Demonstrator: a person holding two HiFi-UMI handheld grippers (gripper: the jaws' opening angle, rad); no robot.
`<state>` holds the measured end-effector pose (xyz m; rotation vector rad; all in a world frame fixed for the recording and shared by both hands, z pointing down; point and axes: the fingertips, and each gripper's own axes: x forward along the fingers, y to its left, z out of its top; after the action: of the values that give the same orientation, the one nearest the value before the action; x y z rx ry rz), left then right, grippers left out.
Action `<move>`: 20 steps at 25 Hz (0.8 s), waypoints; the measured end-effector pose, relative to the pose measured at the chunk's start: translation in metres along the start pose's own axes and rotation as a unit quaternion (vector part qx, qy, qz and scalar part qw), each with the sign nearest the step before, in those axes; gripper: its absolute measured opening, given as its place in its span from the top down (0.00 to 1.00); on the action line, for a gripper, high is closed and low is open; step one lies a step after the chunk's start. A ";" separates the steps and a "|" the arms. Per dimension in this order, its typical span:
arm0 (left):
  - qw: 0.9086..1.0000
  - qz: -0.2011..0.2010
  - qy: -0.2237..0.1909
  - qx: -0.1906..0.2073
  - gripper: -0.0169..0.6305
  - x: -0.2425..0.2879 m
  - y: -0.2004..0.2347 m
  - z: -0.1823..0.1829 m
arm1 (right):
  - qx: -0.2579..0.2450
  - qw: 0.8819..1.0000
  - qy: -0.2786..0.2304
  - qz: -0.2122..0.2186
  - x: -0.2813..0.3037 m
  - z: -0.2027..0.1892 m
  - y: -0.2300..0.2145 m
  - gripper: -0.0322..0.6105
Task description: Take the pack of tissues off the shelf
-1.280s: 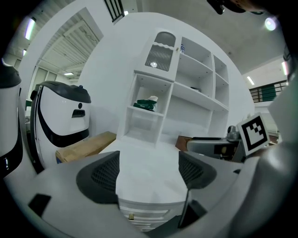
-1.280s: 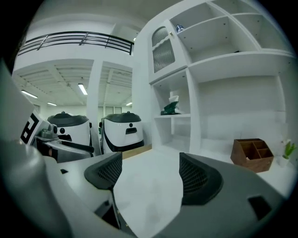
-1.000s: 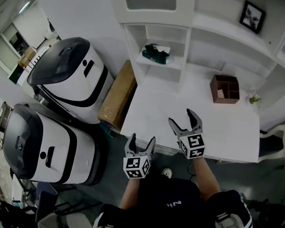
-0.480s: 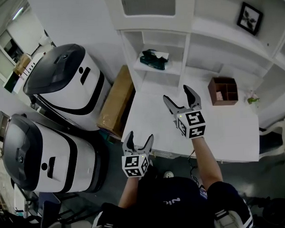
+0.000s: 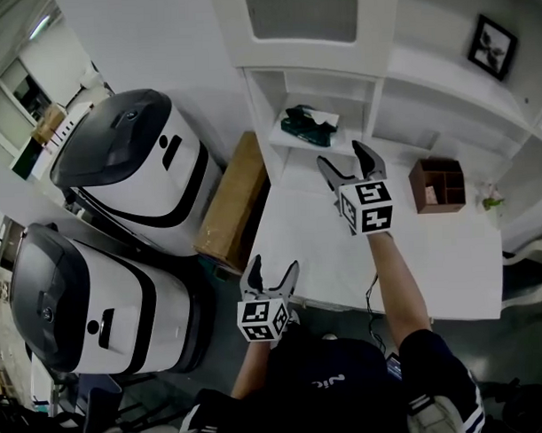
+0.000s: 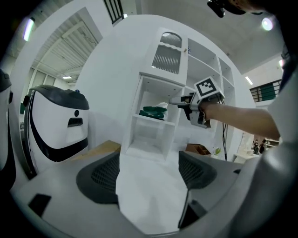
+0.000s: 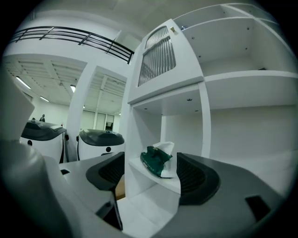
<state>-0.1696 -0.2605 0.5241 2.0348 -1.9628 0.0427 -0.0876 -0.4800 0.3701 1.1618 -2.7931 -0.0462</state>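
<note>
Not yet grasped: pack of tissues [image 5: 309, 124] sits on the far shelf [image 5: 284, 145]. Right gripper [image 5: 340, 155] near it, jaws apart, closing, empty. Left gripper [image 5: 273, 264] gapes empty, near side.

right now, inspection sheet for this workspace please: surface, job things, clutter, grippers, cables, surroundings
surface: white table under a white shelf unit
job's things: green pack lying on the shelf, a white tissue sticking out, untouched
clutter: brown organiser and small plant on the table; picture on a higher shelf
grippers: right gripper aimed at the pack, short of it, jaws closing, nothing between them; left gripper at the table's near edge, jaws apart, empty
cables: one dark cable hanging at the table's near edge
surroundings: cardboard box and two white-and-black machines left of the table
</note>
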 end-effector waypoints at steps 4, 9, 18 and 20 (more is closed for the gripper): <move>1.000 0.012 0.003 0.000 0.39 0.005 0.016 0.001 | -0.002 1.000 0.009 -0.011 0.027 0.002 -0.009 0.40; 1.000 0.013 0.002 -0.026 0.39 0.014 0.029 0.006 | -0.008 0.999 0.027 -0.026 0.058 -0.004 -0.018 0.42; 0.997 -0.009 -0.025 -0.068 0.39 0.034 0.046 0.035 | 0.017 0.998 0.059 -0.029 0.100 -0.030 -0.038 0.42; 0.997 -0.010 -0.027 -0.074 0.39 0.037 0.052 0.037 | 0.027 0.997 0.066 -0.025 0.107 -0.035 -0.039 0.42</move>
<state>-0.2253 -0.3059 0.5078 1.9789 -1.9146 -0.1587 -0.1303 -0.5829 0.4126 1.1993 -2.6670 0.0974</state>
